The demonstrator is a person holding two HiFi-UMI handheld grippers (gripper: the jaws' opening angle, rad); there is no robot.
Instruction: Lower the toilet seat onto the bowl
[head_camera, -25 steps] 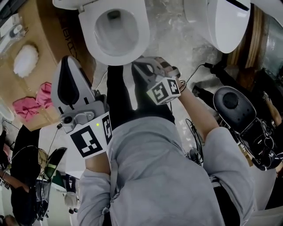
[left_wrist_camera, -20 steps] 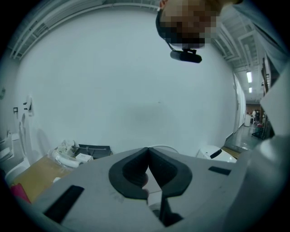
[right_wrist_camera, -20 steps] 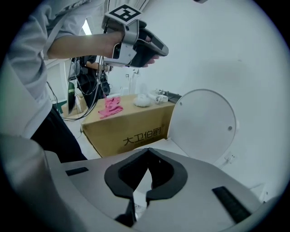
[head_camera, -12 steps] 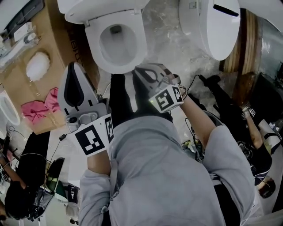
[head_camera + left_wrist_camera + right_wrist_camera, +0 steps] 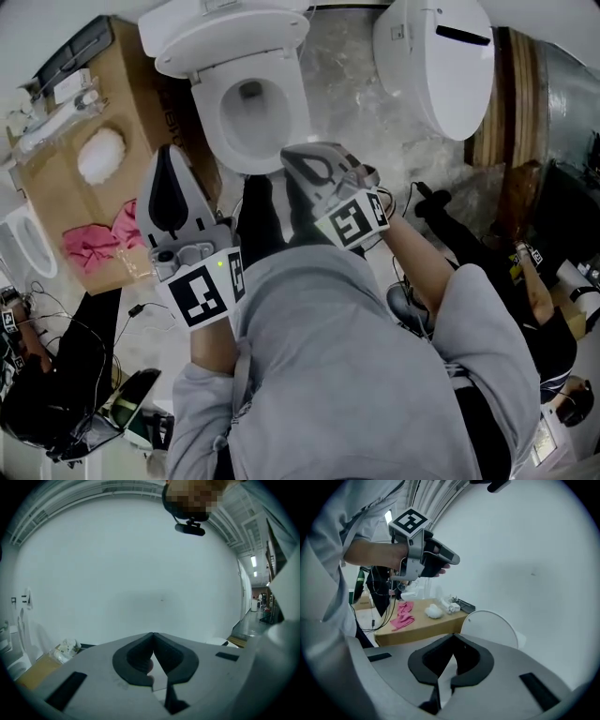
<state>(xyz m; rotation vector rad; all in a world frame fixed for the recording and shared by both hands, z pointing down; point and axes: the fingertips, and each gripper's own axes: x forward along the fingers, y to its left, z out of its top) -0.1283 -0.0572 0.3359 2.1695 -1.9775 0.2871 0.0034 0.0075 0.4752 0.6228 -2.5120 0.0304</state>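
Left hand-held gripper (image 5: 153, 635) and right hand-held gripper (image 5: 453, 636) point forward, closed.

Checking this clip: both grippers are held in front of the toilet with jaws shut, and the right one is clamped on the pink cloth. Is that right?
Not quite. The right gripper is shut on nothing: the right gripper view shows its jaws together and empty, while the pink cloth lies on the cardboard box. The left gripper is shut too, as stated.
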